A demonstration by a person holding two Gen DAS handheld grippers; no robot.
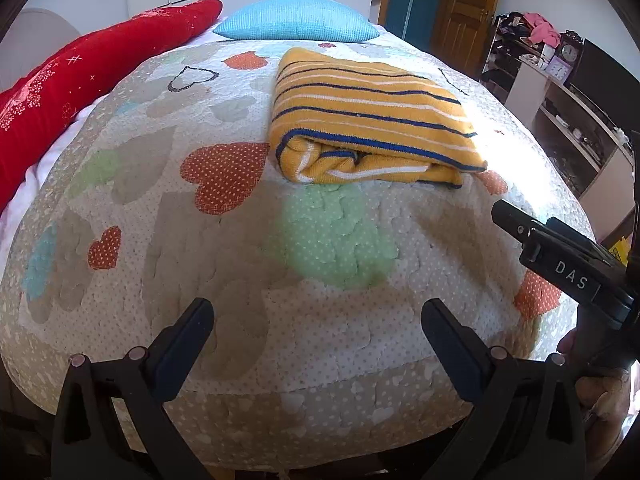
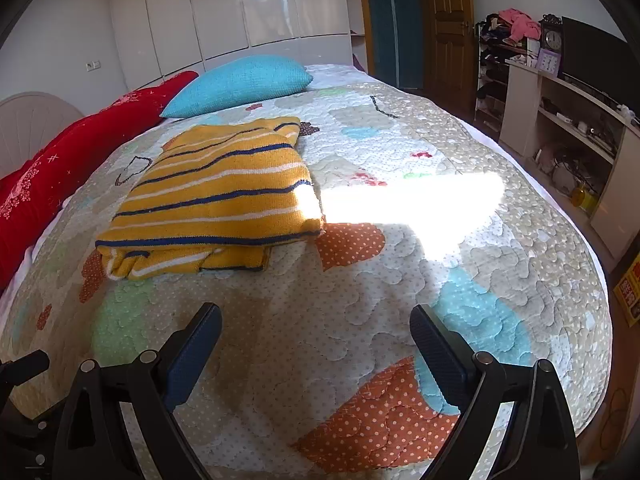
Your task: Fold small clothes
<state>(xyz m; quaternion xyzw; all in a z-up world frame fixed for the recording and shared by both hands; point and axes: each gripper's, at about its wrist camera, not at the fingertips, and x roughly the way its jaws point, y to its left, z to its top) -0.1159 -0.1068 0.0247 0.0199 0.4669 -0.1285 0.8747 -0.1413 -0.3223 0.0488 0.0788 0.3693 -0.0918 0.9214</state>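
Observation:
A yellow knit garment (image 1: 368, 120) with navy and white stripes lies folded into a thick rectangle on the quilted bedspread (image 1: 224, 248). In the right wrist view the same folded garment (image 2: 224, 200) sits ahead and to the left. My left gripper (image 1: 318, 316) hovers open over the near part of the bed, well short of the garment, nothing between its fingers. My right gripper (image 2: 316, 320) is open too, empty, also short of the garment. The right gripper's body (image 1: 568, 264) shows at the right edge of the left wrist view.
A blue pillow (image 1: 296, 20) and a red cushion (image 1: 80, 80) lie at the head of the bed. Shelves (image 2: 572, 136) with clutter and a clock stand to the right, past the bed's edge. A bright sun patch (image 2: 412, 204) crosses the quilt (image 2: 360, 280).

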